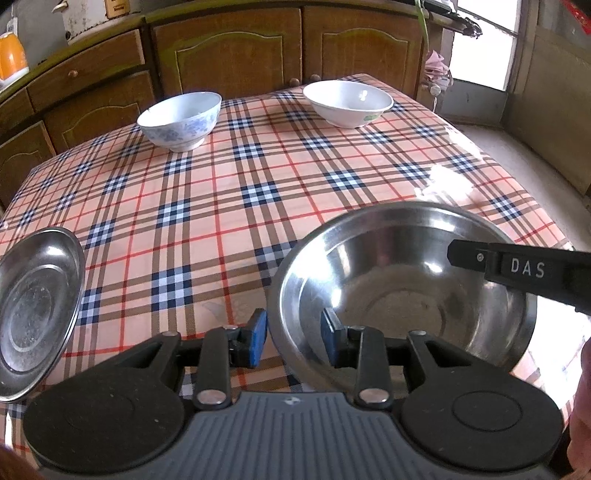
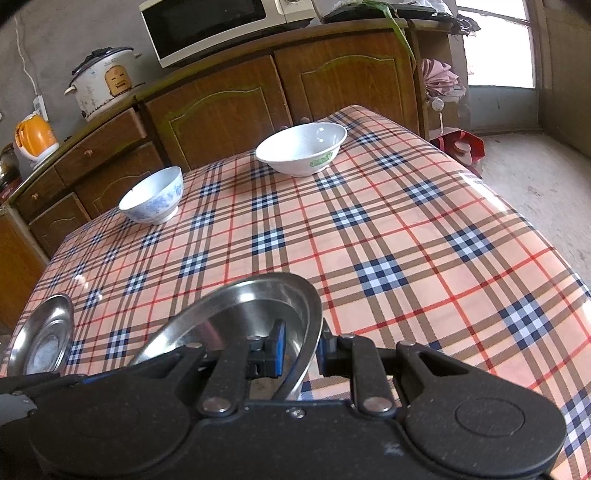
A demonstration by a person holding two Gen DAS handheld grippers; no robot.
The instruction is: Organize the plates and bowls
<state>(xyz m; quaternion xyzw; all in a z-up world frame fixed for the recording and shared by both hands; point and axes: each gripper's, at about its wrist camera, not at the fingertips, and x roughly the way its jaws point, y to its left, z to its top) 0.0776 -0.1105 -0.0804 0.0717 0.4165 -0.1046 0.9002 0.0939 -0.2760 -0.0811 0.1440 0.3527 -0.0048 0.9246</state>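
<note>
A steel bowl (image 1: 402, 280) sits near the front of the plaid table (image 1: 258, 177). My left gripper (image 1: 293, 338) straddles its near-left rim, blue pads either side with visible gaps. My right gripper (image 2: 300, 352) straddles the same bowl's (image 2: 255, 314) right rim, pads close to the rim; its finger shows in the left wrist view (image 1: 517, 269). A steel plate (image 1: 37, 310) lies at the front left, also in the right wrist view (image 2: 44, 339). A blue-patterned bowl (image 1: 181, 120) (image 2: 153, 194) and a wider white bowl (image 1: 349, 101) (image 2: 303, 147) stand at the far side.
Wooden cabinets (image 1: 229, 48) run behind the table. On their counter stand a rice cooker (image 2: 103, 81), an orange kettle (image 2: 35, 138) and a microwave (image 2: 214, 26). A red bag (image 2: 461, 146) lies on the floor by the table's right side.
</note>
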